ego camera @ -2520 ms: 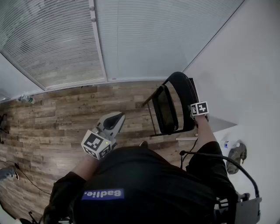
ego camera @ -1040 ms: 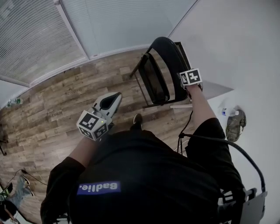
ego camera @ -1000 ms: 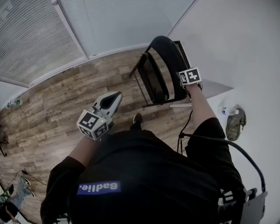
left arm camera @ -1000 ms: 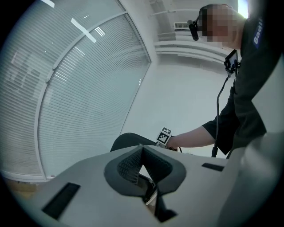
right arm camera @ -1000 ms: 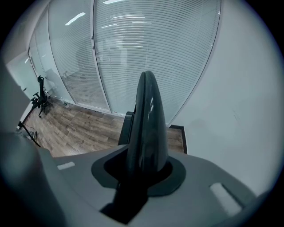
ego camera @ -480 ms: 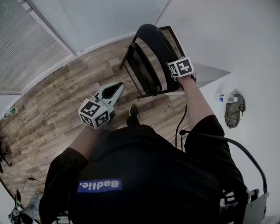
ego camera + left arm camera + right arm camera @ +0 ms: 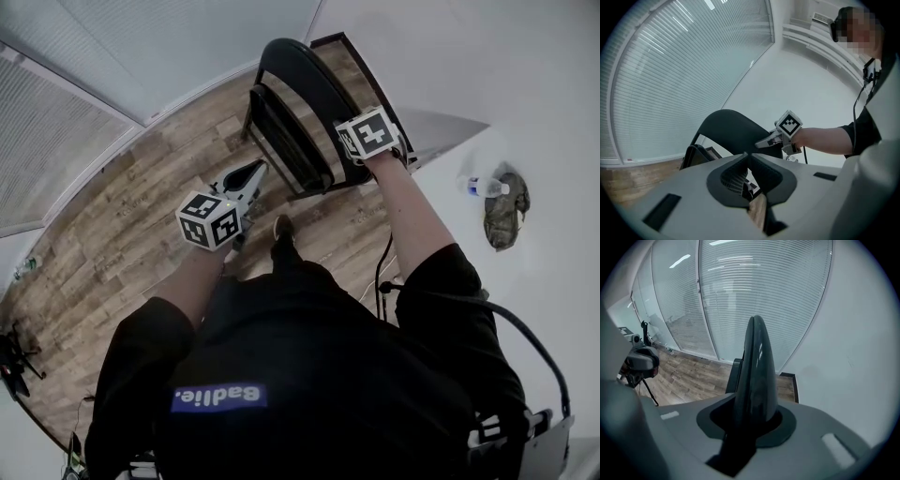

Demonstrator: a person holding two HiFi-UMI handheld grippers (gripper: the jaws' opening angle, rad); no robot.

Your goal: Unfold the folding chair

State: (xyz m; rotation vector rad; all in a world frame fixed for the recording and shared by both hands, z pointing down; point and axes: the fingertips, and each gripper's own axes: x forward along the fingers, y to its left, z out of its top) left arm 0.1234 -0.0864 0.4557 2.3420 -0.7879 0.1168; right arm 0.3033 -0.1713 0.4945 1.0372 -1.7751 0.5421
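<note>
Now the right gripper point(image 7: 366, 142) is clamped over the top edge of the folding chair point(image 7: 314, 80), jaws either side of the curved black backrest point(image 7: 757, 366), and the chair stands on the wooden floor point(image 7: 141, 206) in the corner where the white wall point(image 7: 487, 75) meets the window blinds point(image 7: 56, 112). Its seat point(image 7: 281, 141) is tipped up close to the backrest. Over on the other side, the left gripper point(image 7: 251, 173) hangs in the air above the floor with its jaws pressed together on nothing, nose aimed at the chair's seat side and not touching it.
</note>
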